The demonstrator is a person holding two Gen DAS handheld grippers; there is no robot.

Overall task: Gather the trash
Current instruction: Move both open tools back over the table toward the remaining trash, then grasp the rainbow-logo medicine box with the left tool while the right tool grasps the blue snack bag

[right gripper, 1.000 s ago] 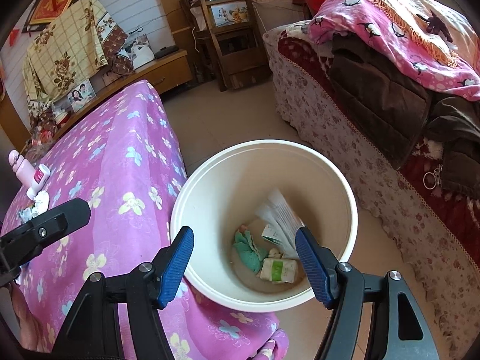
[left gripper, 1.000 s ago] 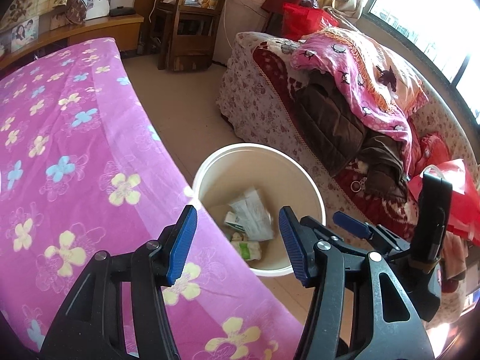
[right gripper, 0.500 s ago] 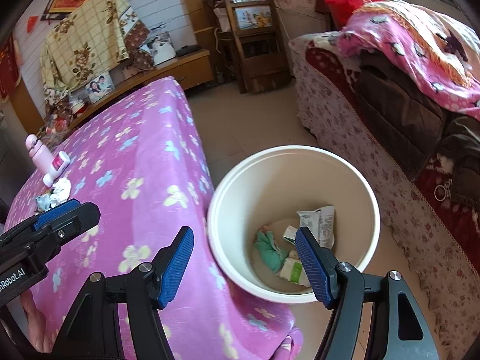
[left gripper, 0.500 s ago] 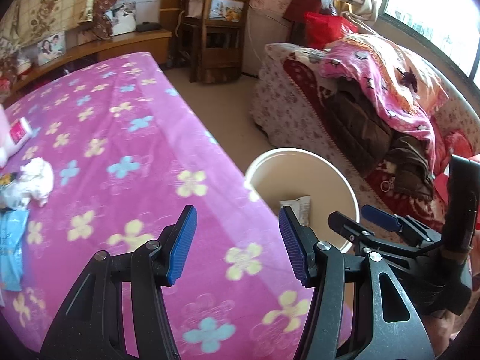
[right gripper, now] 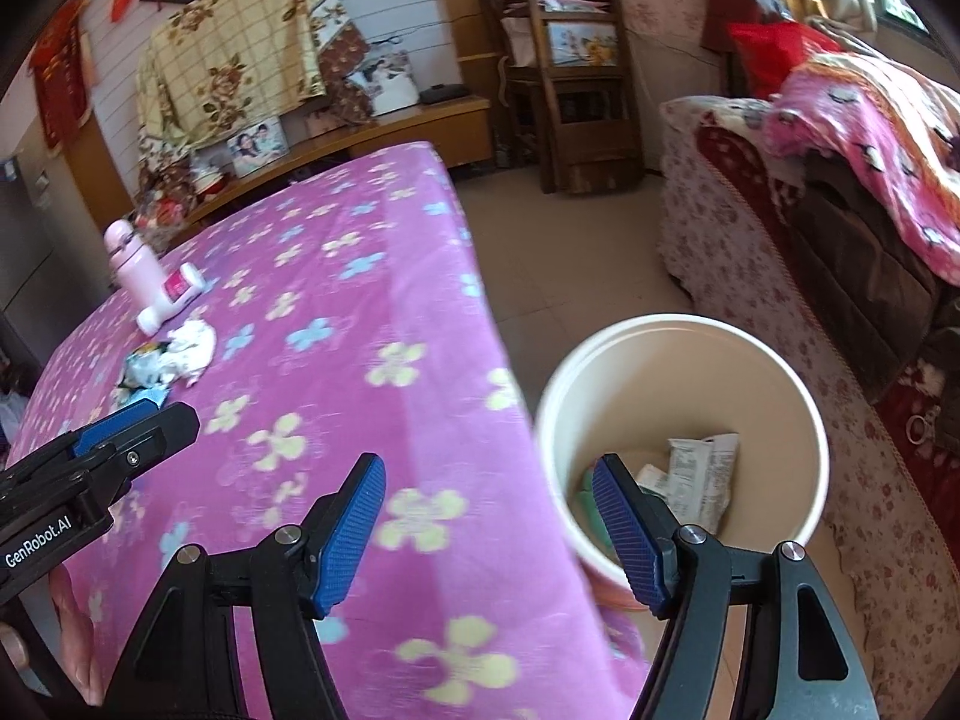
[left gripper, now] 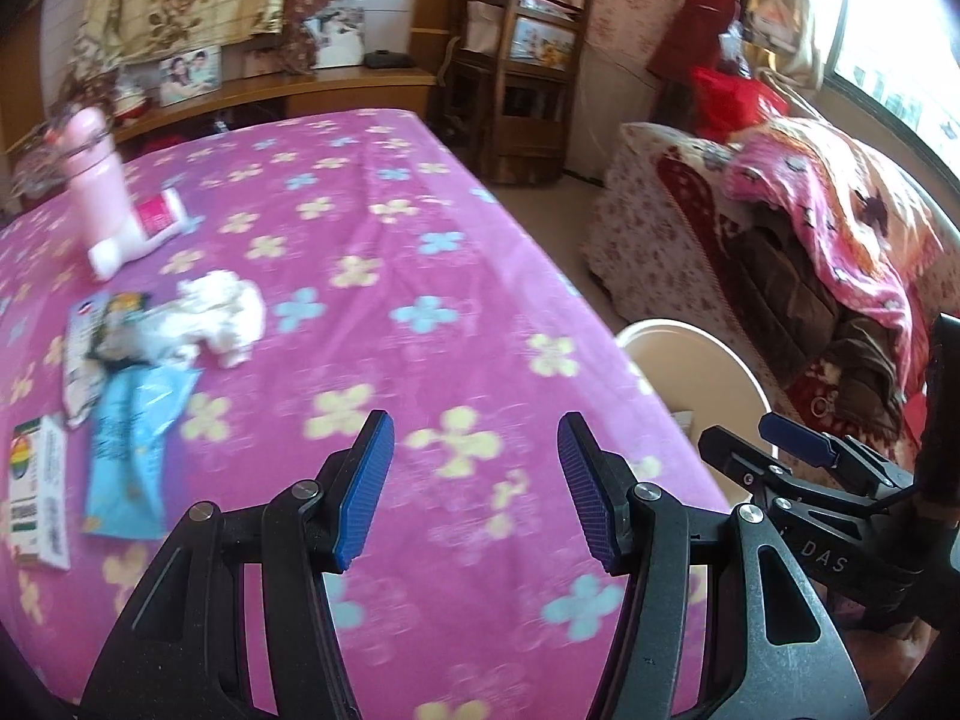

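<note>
From the left wrist camera, the left gripper [left gripper: 475,486] hangs over the pink flowered cloth [left gripper: 384,276] of the table, its blue pads standing moderately apart with only cloth showing between them. The trash lies well apart from it, toward ten o'clock: a crumpled white tissue [left gripper: 219,315], a light blue wrapper [left gripper: 129,438] just below it, a crushed dark and silver wrapper [left gripper: 111,339] touching the tissue's left side, and a small printed carton [left gripper: 37,498] at nine o'clock by the frame edge. Farther off at eleven o'clock a pink bottle [left gripper: 96,168] stands beside a lying tube [left gripper: 141,228]. The white bucket [left gripper: 696,360] sits on the floor at two o'clock, partly hidden behind the table edge. The right gripper [left gripper: 798,462] reaches in at three o'clock.

From the right wrist camera, the right gripper [right gripper: 487,531] holds its pads wide with nothing gripped, one pad over the cloth, the other before the bucket [right gripper: 774,372]. Inside the bucket, at three o'clock, lie a printed packet [right gripper: 702,474] and a green scrap [right gripper: 591,507]. The tissue [right gripper: 192,345] and wrappers rest at ten o'clock, well apart. The left gripper [right gripper: 129,429] enters at nine o'clock.
</note>
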